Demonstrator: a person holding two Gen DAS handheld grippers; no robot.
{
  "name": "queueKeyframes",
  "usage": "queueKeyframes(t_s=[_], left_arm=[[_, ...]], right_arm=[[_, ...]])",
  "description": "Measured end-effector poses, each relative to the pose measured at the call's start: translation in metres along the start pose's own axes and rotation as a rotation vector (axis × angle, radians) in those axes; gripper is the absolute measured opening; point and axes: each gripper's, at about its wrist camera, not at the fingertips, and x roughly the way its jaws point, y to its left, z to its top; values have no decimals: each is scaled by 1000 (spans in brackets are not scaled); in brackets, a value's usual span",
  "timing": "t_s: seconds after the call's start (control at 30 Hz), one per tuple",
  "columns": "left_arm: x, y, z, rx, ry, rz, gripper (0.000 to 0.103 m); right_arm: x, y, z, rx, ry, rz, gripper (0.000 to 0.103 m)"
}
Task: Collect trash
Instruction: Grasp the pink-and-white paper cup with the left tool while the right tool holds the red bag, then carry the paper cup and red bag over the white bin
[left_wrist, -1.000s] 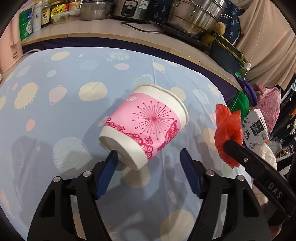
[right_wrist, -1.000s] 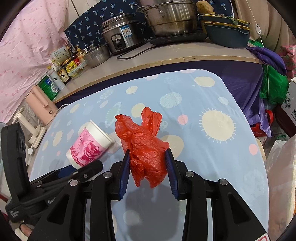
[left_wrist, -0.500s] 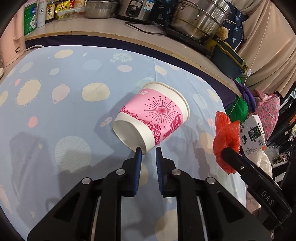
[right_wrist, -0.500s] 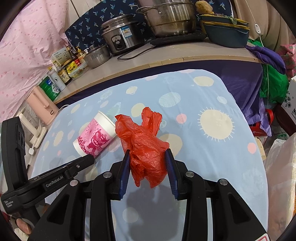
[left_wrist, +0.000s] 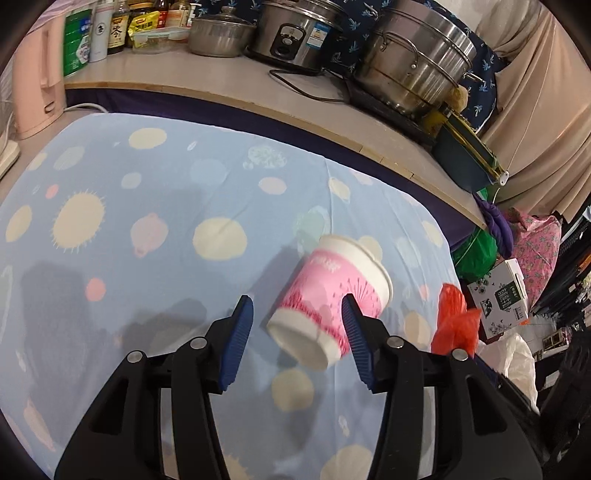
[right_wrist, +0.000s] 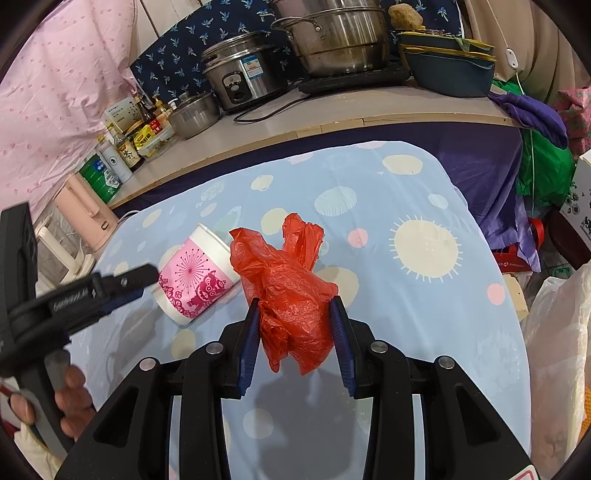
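A pink and white paper cup (left_wrist: 328, 295) lies on its side on the blue spotted tablecloth (left_wrist: 155, 206), base towards me. My left gripper (left_wrist: 295, 306) hovers over it and its jaws are opening. The cup's base sits between the blue fingers (left_wrist: 236, 343), close by the right one and clear of the left one. In the right wrist view the same cup (right_wrist: 195, 273) lies left of a crumpled red plastic bag (right_wrist: 295, 295). My right gripper (right_wrist: 294, 306) is shut on that bag and holds it above the cloth. The left gripper (right_wrist: 144, 275) reaches the cup from the left.
Behind the table runs a counter (right_wrist: 332, 107) with a rice cooker (right_wrist: 240, 77), steel pots, bottles and a pink kettle (right_wrist: 88, 210). A white plastic bag (right_wrist: 557, 343) hangs off the table's right edge. A hand (right_wrist: 70, 402) grips the left tool.
The left jaws closed in front of the cup's base without gripping it, then spread again. The left gripper rose and shifted, so the cup now sits further right. The right gripper kept still.
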Motion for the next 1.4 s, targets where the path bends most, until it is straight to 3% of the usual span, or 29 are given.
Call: queueKeyframes(t_s=[0.17, 0.4, 0.83, 0.97, 1.07, 1.13, 1.4], left_arm=[[31, -15, 1, 34, 86, -42, 47], [27, -33, -14, 72, 96, -74, 40], [51, -61, -18, 38, 151, -118, 43], [57, -62, -18, 31, 154, -108, 51], [59, -64, -18, 27, 155, -106, 50], [58, -68, -18, 39, 155, -110, 43], [35, -78, -23, 61, 125, -96, 42]], right_arm=[[0, 0, 1, -2, 0, -3, 35], [-4, -7, 1, -5, -3, -12, 35], [11, -31, 6, 7, 17, -50, 35], [23, -36, 7, 15, 29, -56, 35], [27, -36, 7, 17, 33, -54, 35], [27, -35, 6, 12, 33, -51, 35], [6, -35, 3, 11, 8, -43, 35]])
